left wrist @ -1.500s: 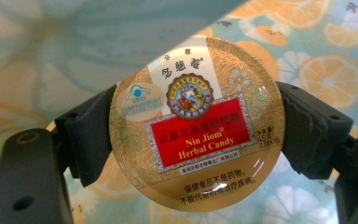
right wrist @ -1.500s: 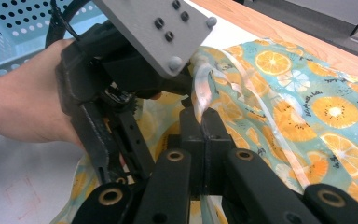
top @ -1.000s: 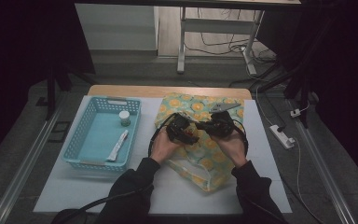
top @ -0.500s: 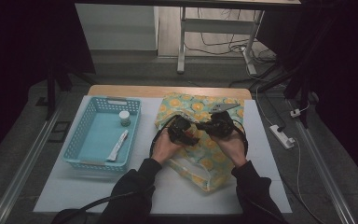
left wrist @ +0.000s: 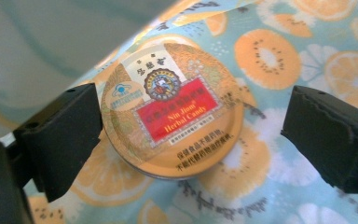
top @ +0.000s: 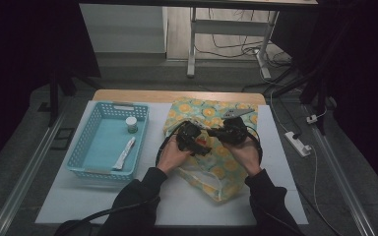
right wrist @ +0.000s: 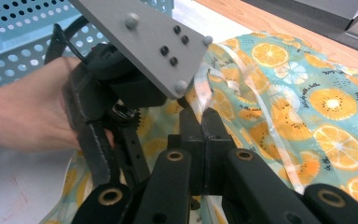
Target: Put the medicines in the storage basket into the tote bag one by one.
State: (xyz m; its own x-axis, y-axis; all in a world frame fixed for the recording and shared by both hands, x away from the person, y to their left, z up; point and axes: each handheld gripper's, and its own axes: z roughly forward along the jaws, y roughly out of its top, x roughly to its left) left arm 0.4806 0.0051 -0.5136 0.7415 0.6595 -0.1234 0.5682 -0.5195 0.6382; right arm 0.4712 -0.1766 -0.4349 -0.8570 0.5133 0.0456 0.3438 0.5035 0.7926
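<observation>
Basket (top: 86, 147) well left — candy tin (left wrist: 172, 109) unobstructed.

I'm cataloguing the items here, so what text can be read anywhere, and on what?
"Nin Jiom Herbal Candy": red panel on the round tin's lid.
Chinese characters above the crest and two lines below the panel on that lid: too blurred to read.
Dark script on the orange-print bag: too small to read.
Small jar and tube in the blue basket: nothing legible.

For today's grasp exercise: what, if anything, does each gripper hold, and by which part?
The left gripper holds nothing: its jaws have just been opening around the round candy tin. The right gripper is shut on the fruit-print bag, pinching its fabric at the opening.
</observation>
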